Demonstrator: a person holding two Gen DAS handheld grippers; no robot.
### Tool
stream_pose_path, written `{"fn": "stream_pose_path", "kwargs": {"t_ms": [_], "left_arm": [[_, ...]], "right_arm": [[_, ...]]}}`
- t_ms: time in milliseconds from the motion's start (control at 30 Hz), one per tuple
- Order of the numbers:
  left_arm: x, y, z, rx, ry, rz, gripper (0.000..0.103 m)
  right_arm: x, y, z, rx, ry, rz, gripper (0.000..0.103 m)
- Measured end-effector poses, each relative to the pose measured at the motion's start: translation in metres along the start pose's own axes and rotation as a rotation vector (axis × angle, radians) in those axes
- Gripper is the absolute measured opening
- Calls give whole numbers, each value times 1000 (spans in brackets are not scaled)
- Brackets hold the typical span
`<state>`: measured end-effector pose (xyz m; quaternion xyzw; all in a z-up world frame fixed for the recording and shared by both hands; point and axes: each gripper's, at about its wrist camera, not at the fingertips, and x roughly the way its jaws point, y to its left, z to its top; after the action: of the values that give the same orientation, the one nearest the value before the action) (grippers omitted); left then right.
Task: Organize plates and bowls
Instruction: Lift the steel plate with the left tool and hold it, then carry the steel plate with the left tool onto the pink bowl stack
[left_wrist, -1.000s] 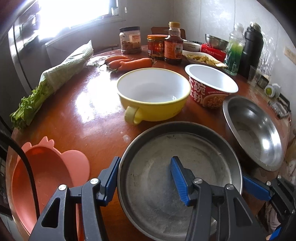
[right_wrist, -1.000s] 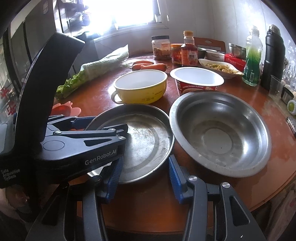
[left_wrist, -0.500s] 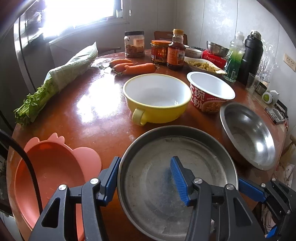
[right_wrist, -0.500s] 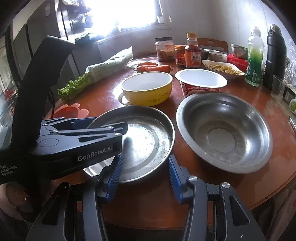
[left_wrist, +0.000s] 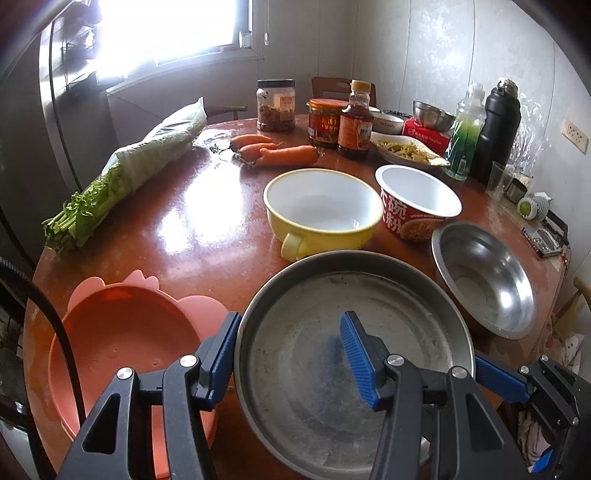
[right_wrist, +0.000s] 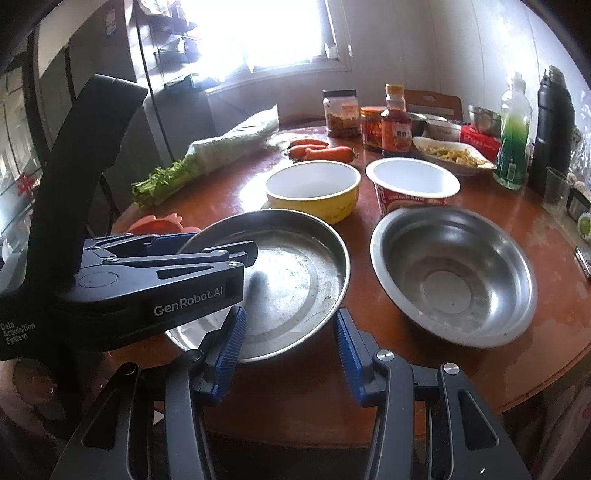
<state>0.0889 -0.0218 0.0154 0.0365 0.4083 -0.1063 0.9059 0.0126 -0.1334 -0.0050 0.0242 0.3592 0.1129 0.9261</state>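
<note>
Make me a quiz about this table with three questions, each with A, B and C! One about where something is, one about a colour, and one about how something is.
1. In the left wrist view, what sits just left of the metal plate?
A. a pink bowl
B. a black flask
C. a green bottle

2. What colour is the outside of the bowl with a handle?
A. blue
B. yellow
C. black

3. How is the deep steel bowl?
A. full of soup
B. upside down
C. upright and empty

Answers:
1 A: the pink bowl lies by the plate's left rim.
2 B: its outer wall and handle are yellow, and its inside is white.
3 C: its opening faces up and only bare metal shows inside.
</note>
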Motion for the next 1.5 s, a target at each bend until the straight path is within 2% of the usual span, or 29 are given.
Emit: {"fn": "stream_pose_path", "kwargs": {"t_ms": [600, 800, 1233, 1500], "left_arm": [[-25, 18, 14, -15, -44, 0, 55], [-35, 46, 17, -52, -55, 21, 55], [-47, 122, 6, -150, -53, 126, 55], [-30, 150, -7, -195, -23, 122, 55]], "right_arm": [[-14, 17, 18, -33, -44, 8, 51], [-8, 38, 30, -62, -42, 27, 51], [28, 109, 50, -175, 10, 123, 51], [49, 132, 42, -213, 56, 137, 51]]}}
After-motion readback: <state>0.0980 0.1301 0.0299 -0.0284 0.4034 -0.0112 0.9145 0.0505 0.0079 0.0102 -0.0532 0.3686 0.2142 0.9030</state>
